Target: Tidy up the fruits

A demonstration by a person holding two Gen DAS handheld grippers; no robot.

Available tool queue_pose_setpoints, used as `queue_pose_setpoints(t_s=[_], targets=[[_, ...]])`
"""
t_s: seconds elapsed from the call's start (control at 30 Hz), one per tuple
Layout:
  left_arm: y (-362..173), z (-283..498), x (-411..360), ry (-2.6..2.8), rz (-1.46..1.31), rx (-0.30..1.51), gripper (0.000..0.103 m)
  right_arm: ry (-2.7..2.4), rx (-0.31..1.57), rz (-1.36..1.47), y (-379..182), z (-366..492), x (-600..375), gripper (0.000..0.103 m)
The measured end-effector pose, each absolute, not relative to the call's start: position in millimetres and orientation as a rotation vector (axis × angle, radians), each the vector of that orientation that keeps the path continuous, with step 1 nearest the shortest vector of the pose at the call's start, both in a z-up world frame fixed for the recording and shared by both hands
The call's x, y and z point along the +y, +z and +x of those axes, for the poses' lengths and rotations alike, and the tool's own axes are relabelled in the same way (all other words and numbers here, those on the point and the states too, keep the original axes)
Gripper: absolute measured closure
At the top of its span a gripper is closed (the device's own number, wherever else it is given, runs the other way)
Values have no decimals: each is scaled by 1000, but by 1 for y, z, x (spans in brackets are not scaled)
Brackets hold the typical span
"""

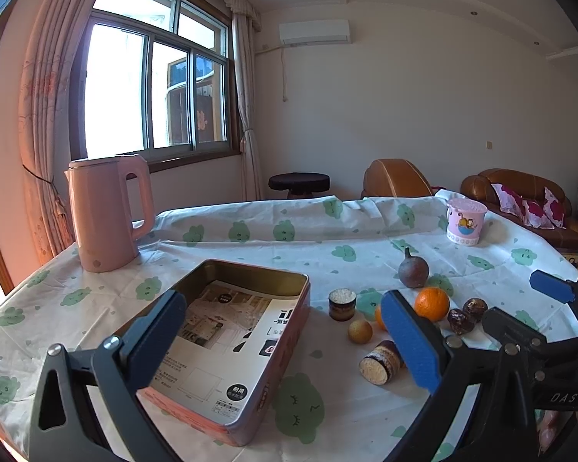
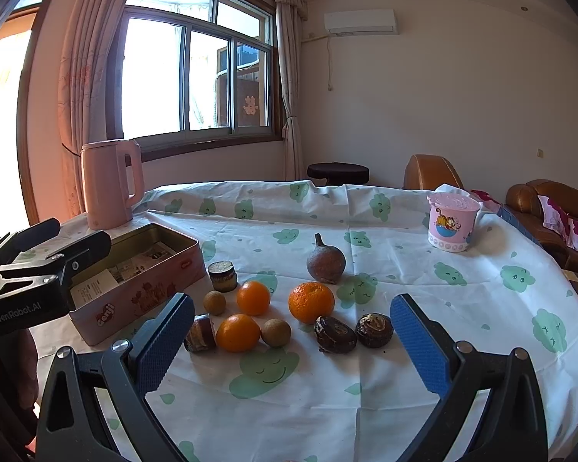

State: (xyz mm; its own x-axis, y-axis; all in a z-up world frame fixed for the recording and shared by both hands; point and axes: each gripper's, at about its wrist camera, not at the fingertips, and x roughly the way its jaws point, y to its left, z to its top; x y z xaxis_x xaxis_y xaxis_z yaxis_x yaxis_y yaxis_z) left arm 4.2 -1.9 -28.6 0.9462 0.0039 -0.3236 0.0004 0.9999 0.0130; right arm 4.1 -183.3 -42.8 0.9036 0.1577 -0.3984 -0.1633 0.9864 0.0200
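Observation:
A pink tin box [image 1: 250, 350] [image 2: 135, 288] lies open on the tablecloth with a printed leaflet inside. To its right lie three oranges [image 2: 311, 302] [image 2: 253, 297] [image 2: 237, 333], two small tan round fruits [image 2: 276, 332] [image 2: 214, 302], two dark brown wrinkled fruits [image 2: 335, 334] [image 2: 374, 330], a brown pear-shaped fruit [image 2: 325, 262] [image 1: 413, 269], and two small layered cake rolls [image 2: 222, 276] [image 2: 200, 334]. My left gripper [image 1: 285, 342] is open and empty above the box. My right gripper [image 2: 293, 346] is open and empty, just before the fruits.
A pink kettle [image 1: 108, 211] [image 2: 110, 184] stands at the table's far left. A pink cartoon cup [image 1: 465, 221] [image 2: 451, 221] stands at the far right. Brown sofas [image 1: 520, 196] and a dark stool [image 1: 299, 184] lie beyond the table.

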Motion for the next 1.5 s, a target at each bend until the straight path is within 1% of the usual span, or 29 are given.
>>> queue_pose_setpoints(t_s=[0.4,0.67,0.73,0.77,0.83,0.9,0.97,1.0,1.03,1.1,1.17,1.23,1.27,1.33,1.4,1.5], targets=[[-35,15,-14,-14,25,381,0,146,431,0,-51,8,-195,1],[-47,30,-28,-104,23,468,1,83,447,-8,-63,11,-211,1],[-50,34,-31,-130,22,497,9,78,449,2,-65,12,-215,1],[-52,37,-33,-146,20,516,10,78,449,7,-65,13,-216,1],[-57,41,-38,-182,16,549,20,80,451,9,-67,14,-218,1],[-59,45,-45,-218,21,576,25,76,453,3,-69,15,-219,1],[-62,48,-51,-247,29,598,27,77,462,-2,-71,18,-220,1],[-64,50,-54,-262,36,611,32,82,470,-4,-72,20,-220,1],[-66,53,-57,-276,46,627,39,86,476,-6,-72,21,-221,3],[-69,58,-61,-293,58,653,44,99,497,-18,-73,25,-220,11],[-72,63,-64,-307,66,681,46,111,522,-38,-72,31,-219,22],[-75,66,-65,-321,63,705,52,119,546,-62,-72,38,-216,27],[-76,67,-65,-327,64,714,52,125,561,-78,-73,42,-214,31],[-77,70,-66,-339,62,731,52,141,591,-107,-74,49,-209,34],[-79,73,-66,-352,56,743,56,158,630,-136,-77,58,-203,37],[-81,78,-64,-360,46,763,56,171,681,-161,-84,69,-198,43]])
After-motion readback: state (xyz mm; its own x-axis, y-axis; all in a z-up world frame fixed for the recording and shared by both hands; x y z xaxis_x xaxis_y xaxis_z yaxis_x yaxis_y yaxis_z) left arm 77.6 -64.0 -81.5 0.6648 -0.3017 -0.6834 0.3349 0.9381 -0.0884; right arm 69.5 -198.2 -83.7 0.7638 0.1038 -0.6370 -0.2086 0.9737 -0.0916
